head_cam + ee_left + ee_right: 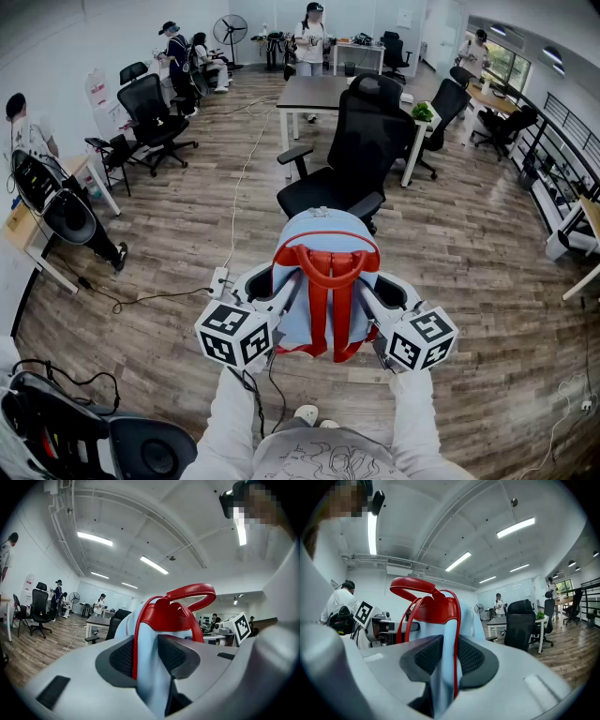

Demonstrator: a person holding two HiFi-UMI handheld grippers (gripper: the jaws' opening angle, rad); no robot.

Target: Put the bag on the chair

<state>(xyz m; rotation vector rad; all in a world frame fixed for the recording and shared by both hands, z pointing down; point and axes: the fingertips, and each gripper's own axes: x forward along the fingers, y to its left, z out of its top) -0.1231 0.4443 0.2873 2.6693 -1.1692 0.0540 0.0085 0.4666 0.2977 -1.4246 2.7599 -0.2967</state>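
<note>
The premises were an open-plan office. Black swivel chairs [361, 141] stood at white-legged desks [314, 92] on a wood-plank floor [187, 234]. Fluorescent strip lights [95, 538] ran overhead, a pedestal fan [231, 30] stood by the far wall, and several people [310, 37] were at the back.

No words, brands or numbers can be read. On either side of the bag [323, 281], one marker cube [234, 335] and the other [422, 339] carry only black-and-white square patterns. Far to the upper left of the bag, a white banner [97, 92] bears print too small to read.
</note>
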